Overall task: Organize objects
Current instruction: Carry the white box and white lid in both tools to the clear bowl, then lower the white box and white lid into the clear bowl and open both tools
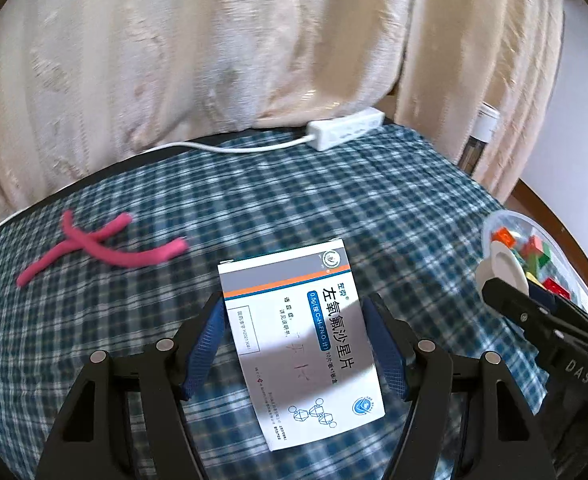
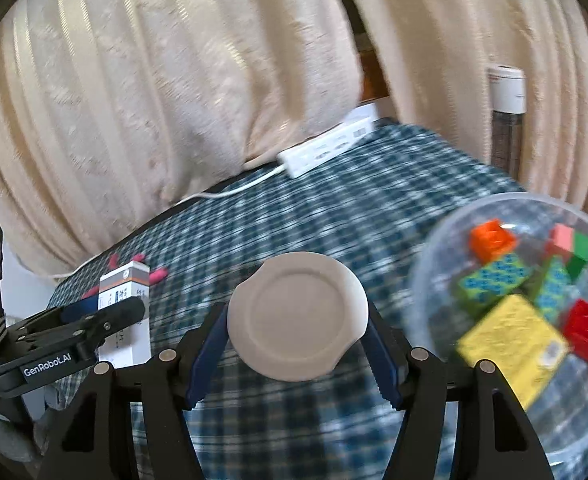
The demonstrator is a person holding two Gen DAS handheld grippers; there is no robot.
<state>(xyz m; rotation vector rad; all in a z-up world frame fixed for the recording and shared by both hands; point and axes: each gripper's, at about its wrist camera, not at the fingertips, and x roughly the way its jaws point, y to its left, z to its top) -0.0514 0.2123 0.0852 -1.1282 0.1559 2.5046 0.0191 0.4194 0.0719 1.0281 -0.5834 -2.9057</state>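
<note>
Above the checked cloth [image 1: 334,184], left gripper [image 1: 294,344] clamped on medicine box [image 1: 298,340], right gripper [image 2: 298,332] on white disc [image 2: 298,316].

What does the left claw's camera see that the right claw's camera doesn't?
Only the left view shows the printed front of the medicine box in the left claw, and the whole pink foam strips. Only the right view shows the white round lid face-on in the right claw. Both show the checked cloth, power strip and bowl of bricks.

A checked-cloth table [image 1: 374,184] bears a power strip [image 1: 346,128], pink pieces [image 1: 94,246], seemingly a bowl [image 2: 474,220].
</note>
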